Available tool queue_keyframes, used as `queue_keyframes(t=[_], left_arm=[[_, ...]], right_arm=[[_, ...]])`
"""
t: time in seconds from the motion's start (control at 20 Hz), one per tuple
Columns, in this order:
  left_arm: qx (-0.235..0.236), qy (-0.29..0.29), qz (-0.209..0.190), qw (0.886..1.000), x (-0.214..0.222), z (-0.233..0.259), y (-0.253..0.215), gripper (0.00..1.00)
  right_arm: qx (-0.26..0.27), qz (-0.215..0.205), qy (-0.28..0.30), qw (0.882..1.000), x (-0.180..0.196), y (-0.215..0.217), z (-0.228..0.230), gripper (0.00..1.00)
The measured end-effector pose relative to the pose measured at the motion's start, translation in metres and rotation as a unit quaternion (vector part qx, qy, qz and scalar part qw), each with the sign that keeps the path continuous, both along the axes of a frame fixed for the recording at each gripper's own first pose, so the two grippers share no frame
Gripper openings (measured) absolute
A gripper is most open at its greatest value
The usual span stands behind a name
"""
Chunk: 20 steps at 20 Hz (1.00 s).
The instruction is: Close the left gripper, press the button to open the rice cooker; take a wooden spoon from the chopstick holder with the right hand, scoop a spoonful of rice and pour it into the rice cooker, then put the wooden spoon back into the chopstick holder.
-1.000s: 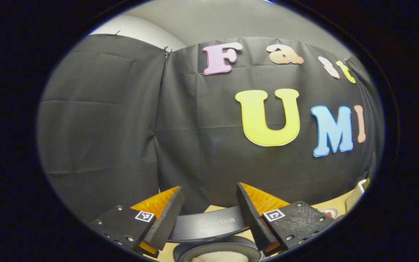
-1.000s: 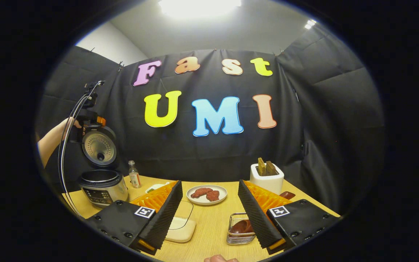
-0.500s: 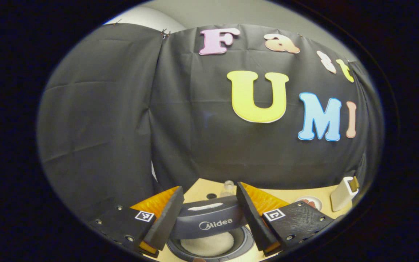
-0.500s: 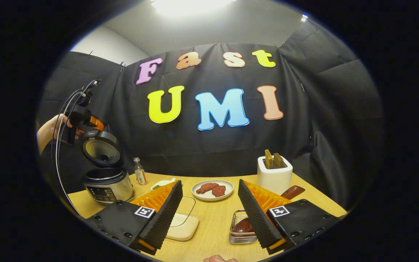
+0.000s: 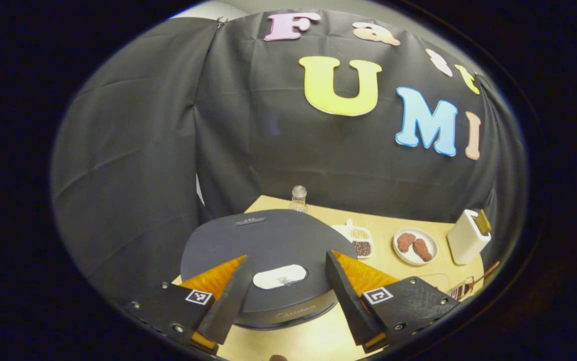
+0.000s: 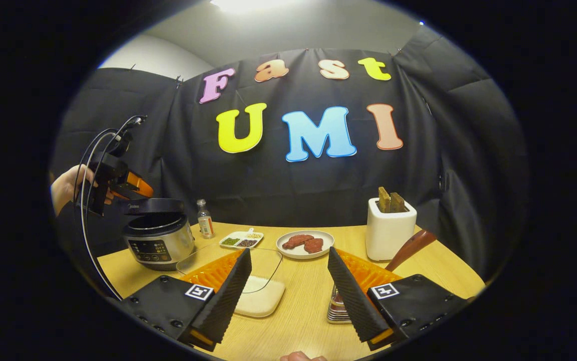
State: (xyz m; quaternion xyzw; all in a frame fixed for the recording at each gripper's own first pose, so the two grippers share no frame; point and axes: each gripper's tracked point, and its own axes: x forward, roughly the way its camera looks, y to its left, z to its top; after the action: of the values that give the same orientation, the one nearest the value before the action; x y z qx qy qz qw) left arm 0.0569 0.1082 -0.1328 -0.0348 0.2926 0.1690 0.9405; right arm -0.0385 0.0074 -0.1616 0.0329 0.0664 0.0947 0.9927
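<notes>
Left gripper view has your left gripper (image 5: 285,283) spread wide above the rice cooker (image 5: 268,255) lid, which sits nearly down. Right gripper view shows your right gripper (image 6: 286,278) spread too, hovering over the table (image 6: 298,321), the chopstick holder (image 6: 390,228) standing well beyond it.

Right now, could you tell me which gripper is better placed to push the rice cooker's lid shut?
Left. The left gripper hovers open just above the ajar lid of the rice cooker; the right gripper is across the table.
</notes>
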Motion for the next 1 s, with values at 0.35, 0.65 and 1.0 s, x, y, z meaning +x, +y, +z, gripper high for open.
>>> queue_keyframes(t=[0.35,0.65,1.0], left_arm=[[0.017,0.027,-0.01,0.999,-0.014,-0.038,-0.007,0.93],[0.034,-0.011,-0.029,0.999,-0.016,-0.033,-0.009,0.94],[0.058,-0.045,-0.04,0.997,-0.021,-0.049,-0.009,0.95]], right_arm=[[0.003,0.007,-0.01,1.0,-0.012,0.007,0.002,0.98],[0.034,-0.031,0.004,0.999,-0.01,-0.024,-0.003,0.98],[0.035,-0.049,0.016,0.998,-0.013,-0.032,-0.012,0.98]])
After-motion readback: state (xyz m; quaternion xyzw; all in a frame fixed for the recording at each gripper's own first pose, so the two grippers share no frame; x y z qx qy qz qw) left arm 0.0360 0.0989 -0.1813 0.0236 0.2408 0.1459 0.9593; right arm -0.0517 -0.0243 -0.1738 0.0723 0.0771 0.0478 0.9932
